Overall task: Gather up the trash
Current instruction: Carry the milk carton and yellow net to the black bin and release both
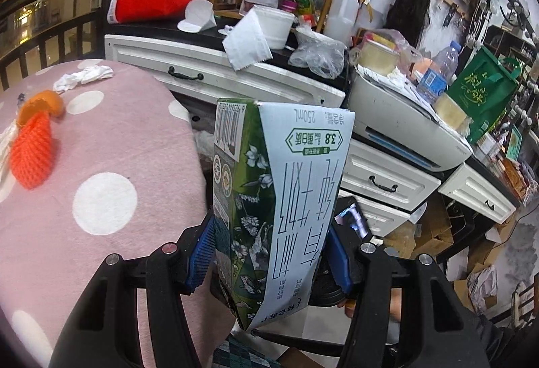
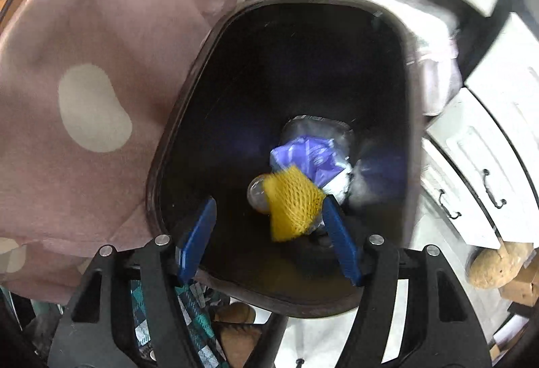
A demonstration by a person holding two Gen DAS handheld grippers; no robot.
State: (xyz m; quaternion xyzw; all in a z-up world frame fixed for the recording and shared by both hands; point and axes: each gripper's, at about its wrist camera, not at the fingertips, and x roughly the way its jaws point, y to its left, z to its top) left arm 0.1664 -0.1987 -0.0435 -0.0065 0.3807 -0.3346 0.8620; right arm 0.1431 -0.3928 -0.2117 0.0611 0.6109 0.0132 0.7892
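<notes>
My left gripper [image 1: 269,253] is shut on a green and white milk carton [image 1: 279,192], held upside down beside the pink dotted table [image 1: 111,139]. On that table lie an orange foam net [image 1: 33,152], an orange peel [image 1: 42,106] and a crumpled white tissue [image 1: 84,76]. My right gripper [image 2: 269,226] is open over a black trash bin [image 2: 188,98]. A yellow foam net [image 2: 291,204] is blurred, just off the right finger, inside the bin mouth. A purple wrapper [image 2: 313,155] and a clear round lid [image 2: 257,194] lie at the bin's bottom.
White drawer cabinets [image 1: 380,179] with a cluttered black top stand behind the table: a white bowl [image 1: 274,26], tissue, plastic bags, a water bottle [image 1: 438,71], a printer [image 1: 404,122], a green bag [image 1: 481,91]. Cardboard boxes [image 1: 434,233] sit on the floor at right. The tablecloth [image 2: 84,81] hangs left of the bin.
</notes>
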